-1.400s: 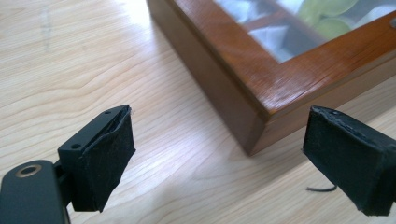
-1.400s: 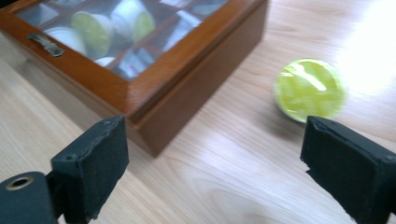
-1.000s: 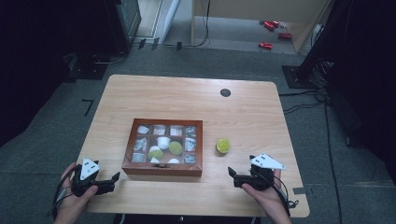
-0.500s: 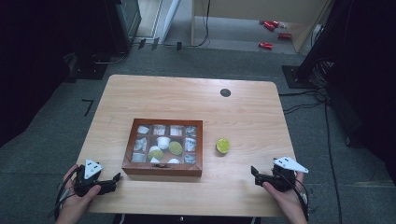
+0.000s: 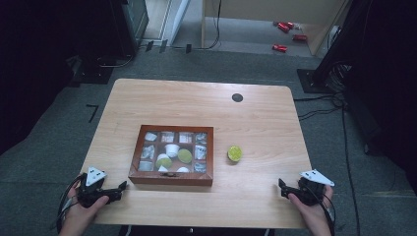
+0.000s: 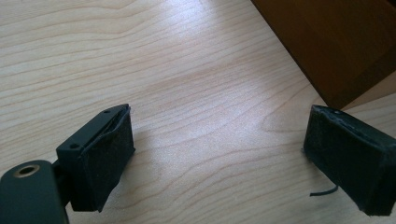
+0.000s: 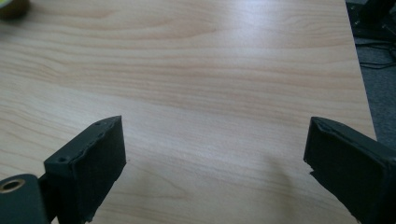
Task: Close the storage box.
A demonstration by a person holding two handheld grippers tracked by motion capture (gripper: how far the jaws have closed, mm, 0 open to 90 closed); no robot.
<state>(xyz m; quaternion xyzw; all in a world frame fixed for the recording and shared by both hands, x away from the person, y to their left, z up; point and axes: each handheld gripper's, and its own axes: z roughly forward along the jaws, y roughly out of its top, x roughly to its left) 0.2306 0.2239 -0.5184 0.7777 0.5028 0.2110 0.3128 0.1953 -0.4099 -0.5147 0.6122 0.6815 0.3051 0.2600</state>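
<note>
A brown wooden box (image 5: 140, 171) with a glass-windowed lid sits in the middle of the table, its compartments showing white and green capsules. A lime-green capsule (image 5: 234, 153) lies loose on the wood to the box's right. My left gripper (image 5: 121, 187) rests open at the front left corner, its jaws pointing at the box's near left corner (image 6: 336, 56). My right gripper (image 5: 282, 187) is open near the front right edge, jaws low over bare wood. A sliver of the green capsule (image 7: 11, 7) peeks in at the top left of the right gripper view.
The light wooden table (image 5: 206, 110) has a round black cable hole (image 5: 237, 97) at the back. Its right edge (image 7: 362, 88) lies close to my right gripper. Grey carpet, black stands and cables surround the table.
My right gripper has drawn back to the right and toward the front edge, away from the green capsule. The left gripper has kept still.
</note>
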